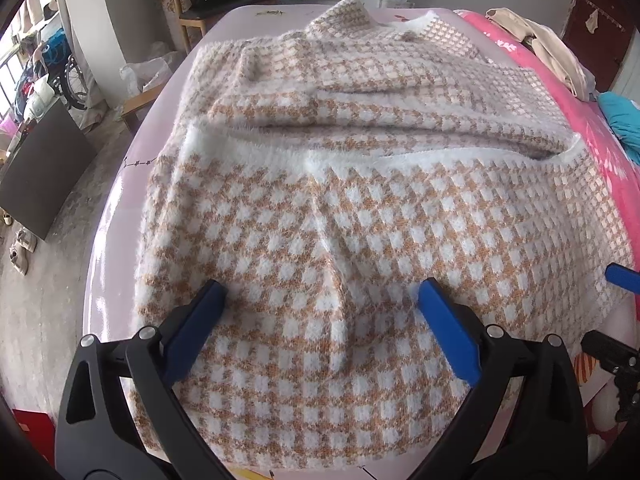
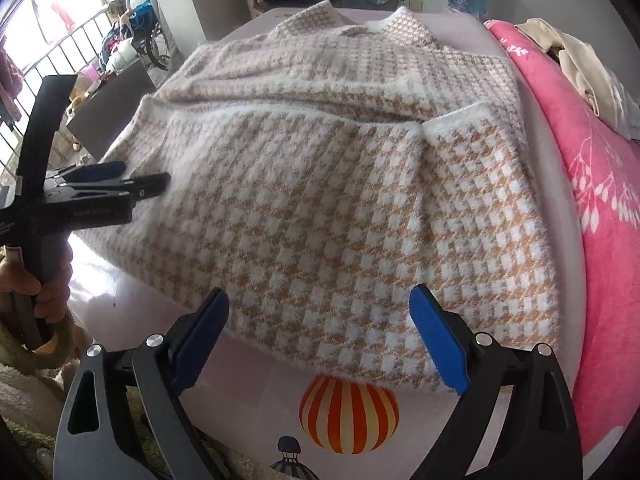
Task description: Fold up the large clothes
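A large fuzzy sweater (image 1: pixel 340 208) in an orange-and-white check lies spread on a pale pink table (image 1: pixel 116 208), with folded layers and white trim across its middle. My left gripper (image 1: pixel 320 296) is open, its blue pads hovering over the sweater's near part. My right gripper (image 2: pixel 320 304) is open over the sweater's (image 2: pixel 320 200) near hem. The left gripper also shows side-on in the right wrist view (image 2: pixel 120 180) at the sweater's left edge. A blue fingertip of the right gripper shows in the left wrist view (image 1: pixel 622 276).
A pink floral blanket (image 2: pixel 600 200) lies along the right side with beige clothes (image 2: pixel 580 68) on it. A balloon print (image 2: pixel 348 416) marks the table's near edge. A wooden chair (image 1: pixel 224 4), a dark board (image 1: pixel 40 168) and shoes stand on the floor at left.
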Demonstrator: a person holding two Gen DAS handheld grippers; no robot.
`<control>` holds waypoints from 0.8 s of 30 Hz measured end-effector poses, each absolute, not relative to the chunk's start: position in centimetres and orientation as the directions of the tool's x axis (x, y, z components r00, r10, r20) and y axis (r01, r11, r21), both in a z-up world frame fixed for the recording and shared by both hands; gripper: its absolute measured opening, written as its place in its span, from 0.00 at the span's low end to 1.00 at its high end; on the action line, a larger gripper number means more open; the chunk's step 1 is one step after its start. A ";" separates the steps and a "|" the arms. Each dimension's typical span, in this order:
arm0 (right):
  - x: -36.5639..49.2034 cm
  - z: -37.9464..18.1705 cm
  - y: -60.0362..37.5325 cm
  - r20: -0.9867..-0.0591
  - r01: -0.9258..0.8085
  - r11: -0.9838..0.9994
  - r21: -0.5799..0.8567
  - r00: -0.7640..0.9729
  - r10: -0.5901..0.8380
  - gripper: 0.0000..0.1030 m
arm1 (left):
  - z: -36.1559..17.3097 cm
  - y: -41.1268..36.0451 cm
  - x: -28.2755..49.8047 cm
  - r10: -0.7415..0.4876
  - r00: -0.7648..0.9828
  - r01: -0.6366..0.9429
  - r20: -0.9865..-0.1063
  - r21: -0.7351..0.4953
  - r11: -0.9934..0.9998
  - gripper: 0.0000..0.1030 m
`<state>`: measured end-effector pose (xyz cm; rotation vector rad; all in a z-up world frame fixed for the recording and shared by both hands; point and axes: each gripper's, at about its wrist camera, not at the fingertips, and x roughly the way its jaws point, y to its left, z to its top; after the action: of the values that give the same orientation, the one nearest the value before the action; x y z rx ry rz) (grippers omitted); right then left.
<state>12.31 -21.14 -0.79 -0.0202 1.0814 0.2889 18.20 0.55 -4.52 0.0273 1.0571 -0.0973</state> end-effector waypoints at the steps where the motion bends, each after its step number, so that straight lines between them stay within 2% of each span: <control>1: 12.5 -0.5 -21.5 -0.868 -0.231 0.964 0.134 0.442 0.227 0.87 | -4.5 0.5 18.2 -0.064 0.486 0.091 -0.872 -0.022 0.996 0.92; 14: 16.5 -0.7 -23.8 -0.893 -0.057 0.982 0.179 0.410 0.186 0.87 | -4.6 0.4 18.8 -0.051 0.465 0.077 -0.884 -0.017 0.997 0.92; 21: 17.7 -1.6 -23.2 -0.900 -0.032 0.982 0.187 0.395 0.185 0.87 | -4.6 0.4 18.8 -0.051 0.462 0.076 -0.885 -0.018 0.997 0.92; 24: 18.2 -2.2 -22.9 -0.906 -0.033 0.984 0.175 0.385 0.174 0.92 | -4.6 0.4 18.8 -0.051 0.462 0.076 -0.885 -0.018 0.997 0.92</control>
<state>18.18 -22.91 -2.20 0.1360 1.1690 0.1320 18.82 0.39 -4.62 0.0256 1.0879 -0.0781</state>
